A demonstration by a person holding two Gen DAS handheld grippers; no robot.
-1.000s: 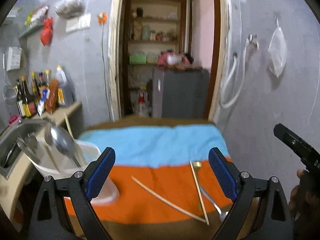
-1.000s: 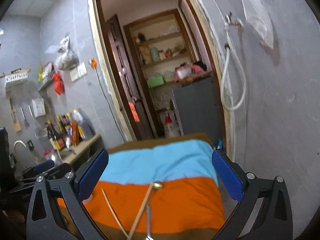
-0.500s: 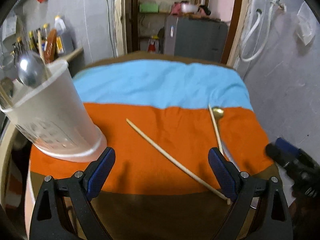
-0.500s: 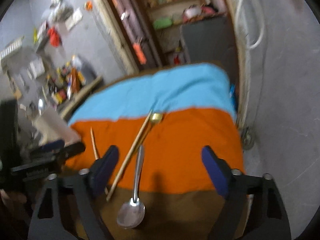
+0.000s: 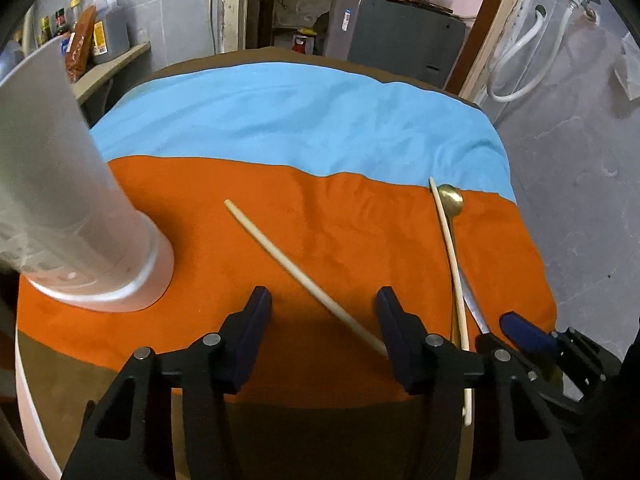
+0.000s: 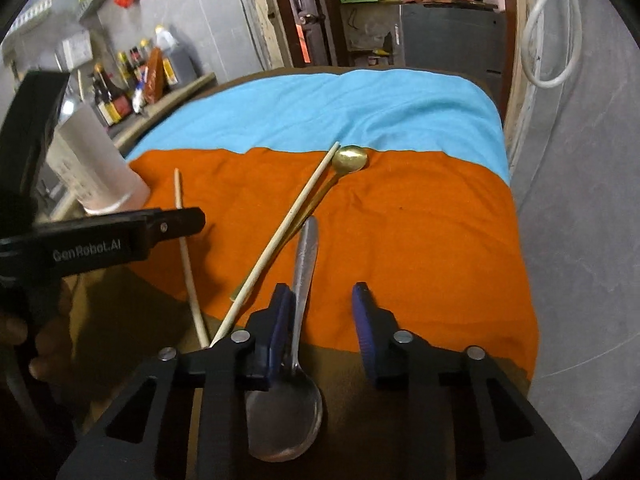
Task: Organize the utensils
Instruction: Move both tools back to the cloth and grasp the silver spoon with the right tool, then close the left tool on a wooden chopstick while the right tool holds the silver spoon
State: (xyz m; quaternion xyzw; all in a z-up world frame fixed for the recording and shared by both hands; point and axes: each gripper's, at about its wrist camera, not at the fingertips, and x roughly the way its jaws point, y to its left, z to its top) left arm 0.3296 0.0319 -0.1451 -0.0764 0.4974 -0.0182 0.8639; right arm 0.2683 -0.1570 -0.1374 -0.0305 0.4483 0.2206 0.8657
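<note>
Partly hidden by the right gripper (image 6: 322, 312), the steel spoon (image 6: 304, 264) lies between its half-closed, just-narrowing jaws, touching the left pad, ungripped. Left gripper (image 5: 324, 312), likewise narrowing, straddles a chopstick (image 5: 296, 270) on the surface (image 5: 360, 240).

Dim indoor light, soft shadows under the claws, heavy fisheye bending, dark corners, slight blur

Utensils on the cloth: two chopsticks (image 6: 280, 232) (image 6: 186, 256), one steel spoon (image 6: 298, 344), one gold spoon (image 6: 350, 158). Containers: one translucent holder (image 5: 60, 200). Tools: two (image 5: 324, 336) (image 6: 322, 332).
</note>
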